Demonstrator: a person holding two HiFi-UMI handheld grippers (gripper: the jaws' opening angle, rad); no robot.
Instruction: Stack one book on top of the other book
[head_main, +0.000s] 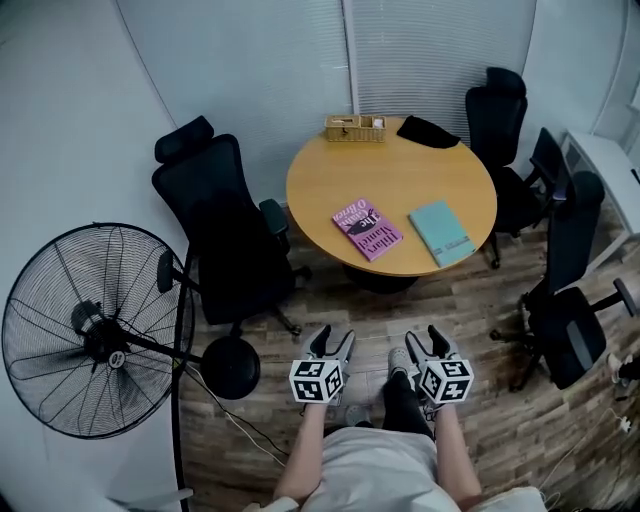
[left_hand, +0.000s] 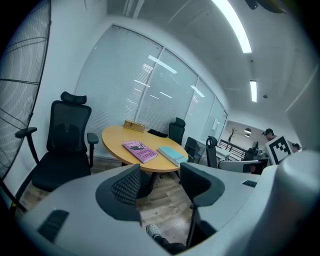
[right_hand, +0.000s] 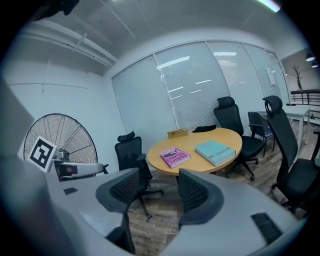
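left gripper (head_main: 332, 340), right gripper (head_main: 424, 343) jaws wide apart, empty; pink book (head_main: 367, 228), teal book (head_main: 441, 232) apart near table (head_main: 400, 170) edge.

Print on the pink book (head_main: 367, 228) and what fills the basket (head_main: 355, 128) are too small to tell.

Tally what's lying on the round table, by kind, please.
Books: 2 (pink book, teal book)
Baskets: 1 (wicker basket)
Dark soft items: 1 (black cloth-like item)
Total: 4
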